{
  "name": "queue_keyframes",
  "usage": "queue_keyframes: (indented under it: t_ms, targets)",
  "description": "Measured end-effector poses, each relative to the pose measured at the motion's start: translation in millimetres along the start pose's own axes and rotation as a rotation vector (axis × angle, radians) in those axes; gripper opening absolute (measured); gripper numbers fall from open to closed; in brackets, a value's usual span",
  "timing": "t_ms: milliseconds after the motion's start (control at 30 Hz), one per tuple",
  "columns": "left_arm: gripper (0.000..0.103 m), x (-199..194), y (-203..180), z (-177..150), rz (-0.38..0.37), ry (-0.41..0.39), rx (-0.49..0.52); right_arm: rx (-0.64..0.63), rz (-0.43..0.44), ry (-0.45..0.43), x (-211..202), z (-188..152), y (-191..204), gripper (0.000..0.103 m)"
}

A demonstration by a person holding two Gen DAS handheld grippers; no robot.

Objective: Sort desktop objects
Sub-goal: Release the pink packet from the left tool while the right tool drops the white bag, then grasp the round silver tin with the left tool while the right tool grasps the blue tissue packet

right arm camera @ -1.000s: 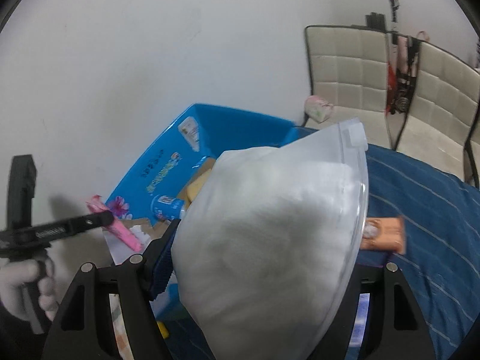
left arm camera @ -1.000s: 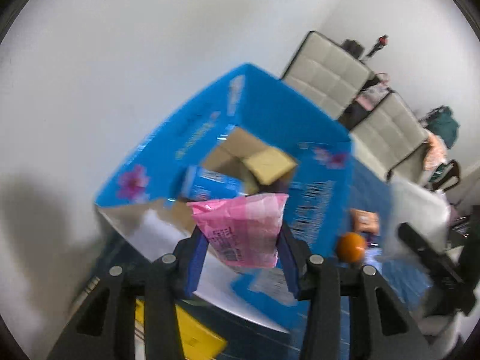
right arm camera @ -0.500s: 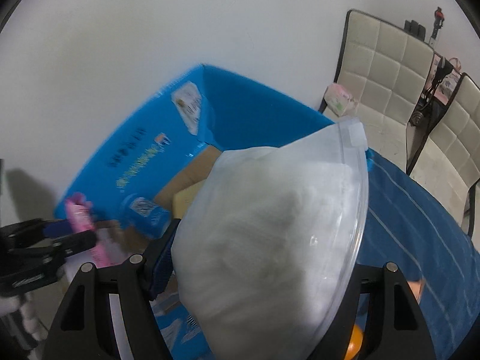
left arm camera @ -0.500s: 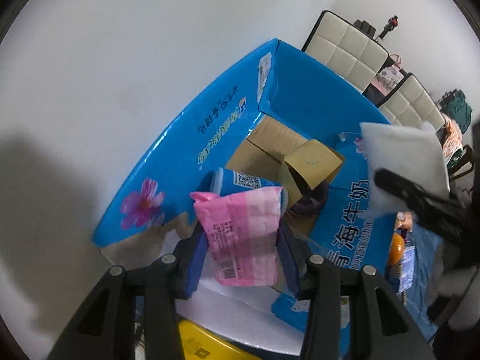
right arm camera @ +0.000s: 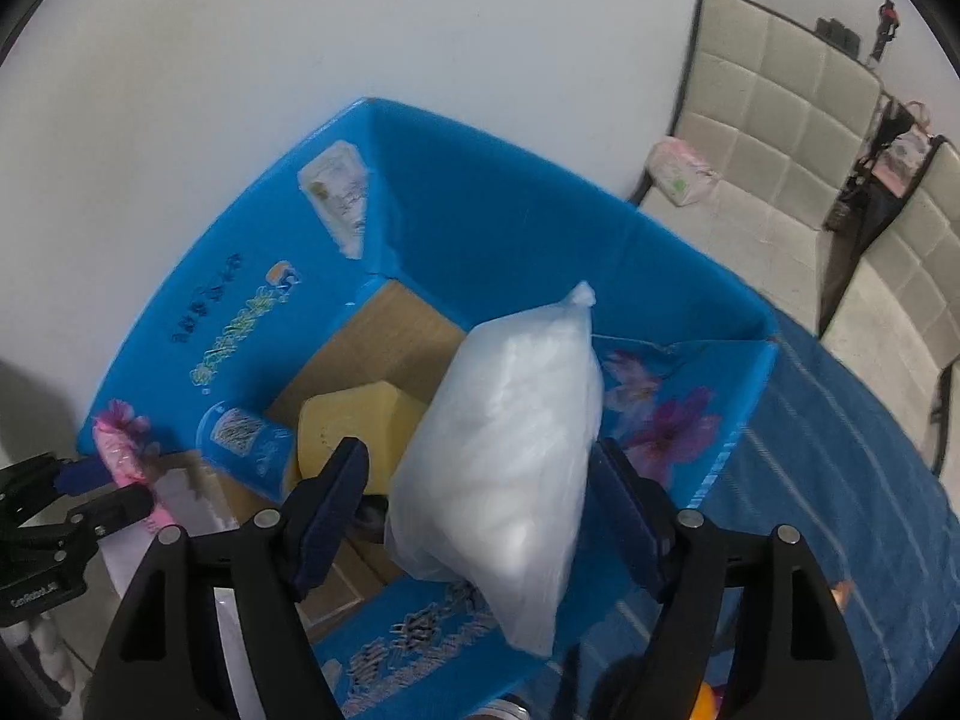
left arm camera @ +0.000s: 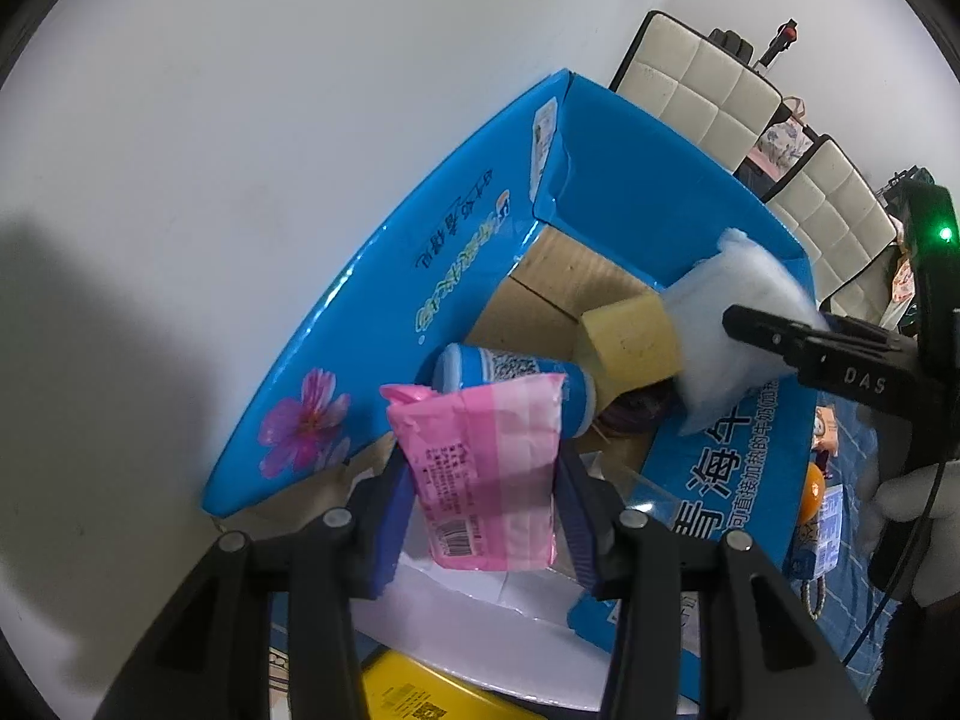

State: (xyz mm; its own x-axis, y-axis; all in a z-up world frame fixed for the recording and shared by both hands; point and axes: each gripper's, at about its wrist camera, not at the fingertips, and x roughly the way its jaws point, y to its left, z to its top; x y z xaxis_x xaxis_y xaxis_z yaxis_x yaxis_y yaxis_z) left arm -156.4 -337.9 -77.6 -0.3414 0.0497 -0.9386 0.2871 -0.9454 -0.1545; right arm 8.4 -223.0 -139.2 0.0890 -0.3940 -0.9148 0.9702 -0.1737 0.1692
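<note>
An open blue cardboard box (left arm camera: 456, 252) (right arm camera: 516, 216) stands against the white wall. Inside lie a blue-and-white tube (left arm camera: 510, 372) (right arm camera: 246, 444) and a yellow sponge block (left arm camera: 630, 336) (right arm camera: 354, 420). My left gripper (left arm camera: 480, 480) is shut on a pink packet (left arm camera: 486, 474) and holds it over the box's near-left corner; it shows at the left edge of the right wrist view (right arm camera: 126, 462). My right gripper (right arm camera: 480, 480) stands open above the box. A white plastic bag (right arm camera: 510, 450) (left arm camera: 732, 324) hangs between its jaws, dropping into the box.
The box sits on a blue striped cloth (right arm camera: 840, 456). An orange (left arm camera: 813, 489) and small cartons lie right of the box. A yellow packet (left arm camera: 414, 690) lies below my left gripper. Two cream padded chairs (right arm camera: 780, 96) stand behind, one with a pink pack (right arm camera: 681, 171).
Both grippers have moved in over the box. My right gripper has opened and the white bag has slipped down from between its jaws into the box. The left still holds the pink packet.
</note>
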Motion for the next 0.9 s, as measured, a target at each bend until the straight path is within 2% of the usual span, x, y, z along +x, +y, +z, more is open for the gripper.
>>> queue_keyframes:
  t_ms: [100,167,267,333,400,433,567,633,733,833,900]
  targets:
    - [0.041,-2.8,-1.6,-0.4,0.001,-0.006,-0.003,0.016,0.009,-0.036,-11.4,1.6,-5.2,0.078]
    - [0.042,-5.9,-3.0,-0.1,-0.002,-0.005,-0.012,0.028,0.033,-0.095,-28.5,0.8,-10.2,0.078]
    - [0.045,-17.4,-6.7,1.2,-0.009,-0.028,-0.022,0.057,0.052,-0.168,-61.4,-8.0,-21.6,0.078]
    - [0.049,-31.5,-13.5,1.9,-0.027,-0.051,-0.03,0.089,0.048,-0.176,-80.6,-23.0,-33.0,0.078]
    - [0.054,-48.9,-25.6,0.0,-0.045,-0.084,-0.023,0.132,0.044,-0.161,-90.3,-41.8,-48.5,0.078]
    - [0.062,-58.5,-35.5,-2.7,-0.057,-0.103,-0.014,0.161,0.035,-0.147,-94.4,-57.6,-60.5,0.078]
    - [0.07,-80.6,-82.4,-20.0,-0.137,-0.13,0.038,0.231,-0.018,-0.083,-95.7,-117.0,-101.0,0.078]
    - [0.071,-80.8,-110.6,-33.8,-0.179,-0.111,0.068,0.272,-0.035,-0.025,-84.4,-149.1,-119.8,0.078]
    - [0.072,-63.8,-155.5,-57.9,-0.219,-0.038,0.141,0.326,-0.077,0.029,-69.1,-188.9,-140.5,0.078]
    - [0.072,-35.1,-192.7,-82.9,-0.211,0.027,0.213,0.359,-0.094,0.067,-54.4,-216.7,-153.4,0.078]
    - [0.072,-7.3,-207.7,-94.5,-0.179,0.074,0.236,0.357,-0.099,0.084,-44.1,-227.6,-157.1,0.078]
